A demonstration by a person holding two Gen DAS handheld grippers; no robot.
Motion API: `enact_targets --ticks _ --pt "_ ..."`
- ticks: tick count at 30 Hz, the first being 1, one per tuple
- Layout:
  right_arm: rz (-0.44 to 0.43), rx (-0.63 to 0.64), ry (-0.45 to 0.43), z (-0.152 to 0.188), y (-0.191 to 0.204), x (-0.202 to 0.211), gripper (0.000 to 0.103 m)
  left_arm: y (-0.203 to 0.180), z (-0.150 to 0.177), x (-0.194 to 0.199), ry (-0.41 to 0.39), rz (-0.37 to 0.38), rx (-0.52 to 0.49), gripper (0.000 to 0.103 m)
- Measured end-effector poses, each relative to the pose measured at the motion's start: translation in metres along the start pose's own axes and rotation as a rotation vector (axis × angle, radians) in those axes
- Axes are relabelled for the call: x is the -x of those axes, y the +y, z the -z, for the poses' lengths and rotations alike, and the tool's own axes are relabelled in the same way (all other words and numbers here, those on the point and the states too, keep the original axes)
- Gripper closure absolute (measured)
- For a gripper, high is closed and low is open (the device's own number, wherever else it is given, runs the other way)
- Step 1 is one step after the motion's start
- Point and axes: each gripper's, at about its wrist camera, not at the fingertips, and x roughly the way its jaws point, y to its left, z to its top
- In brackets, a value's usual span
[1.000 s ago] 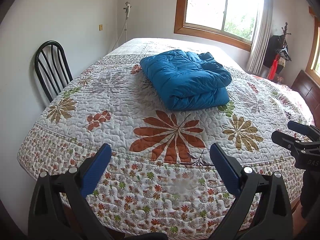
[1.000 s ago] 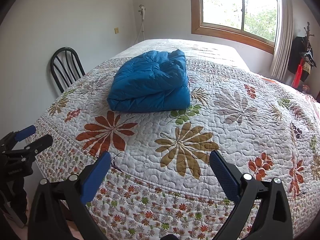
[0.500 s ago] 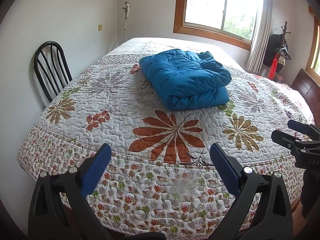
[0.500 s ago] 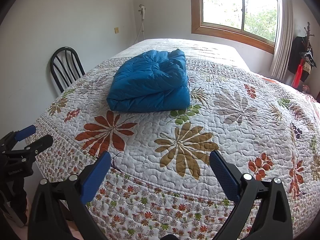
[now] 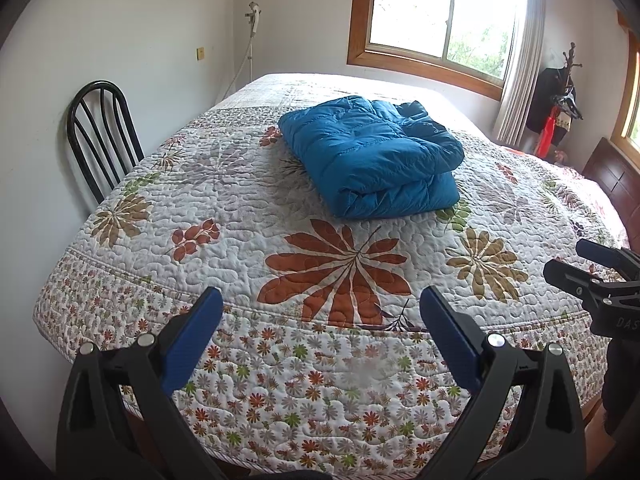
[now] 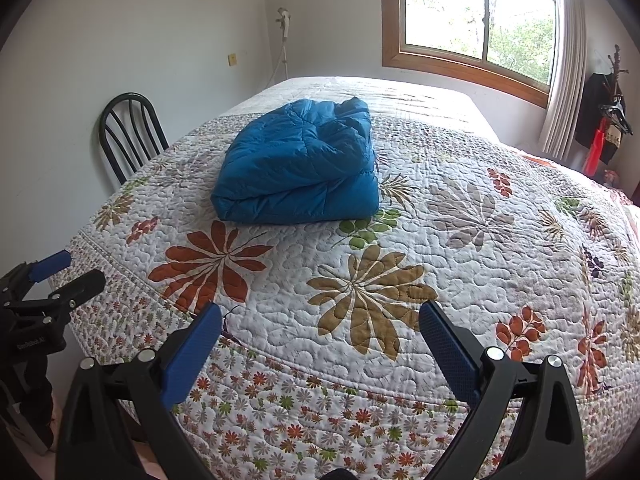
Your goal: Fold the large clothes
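Observation:
A blue puffer jacket point(image 5: 372, 156) lies folded into a thick bundle on the bed's floral quilt point(image 5: 224, 208), well beyond both grippers. It also shows in the right wrist view point(image 6: 300, 168). My left gripper point(image 5: 322, 312) is open and empty over the bed's near edge. My right gripper point(image 6: 320, 320) is open and empty, also at the near edge, to the right of the left one. Each gripper shows in the other's view: the right one point(image 5: 592, 268) and the left one point(image 6: 60, 272).
A black metal chair point(image 5: 100, 136) stands against the left wall beside the bed. A window point(image 5: 440, 16) with a curtain is behind the bed. A coat rack point(image 5: 560, 108) with clothes stands at the right. A dark wooden headboard point(image 5: 616, 180) is at far right.
Both grippers have stayed open and nearly still. The views have shifted only very slightly. The jacket has not moved.

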Motion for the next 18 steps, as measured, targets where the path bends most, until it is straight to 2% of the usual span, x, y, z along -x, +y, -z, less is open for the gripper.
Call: enact_targets --ticks 18 --pt "-0.003 0.010 0.005 0.0025 -0.0008 -0.0043 0.004 0.0025 -0.0008 -0.0014 0.001 0.008 0.005 0.005"
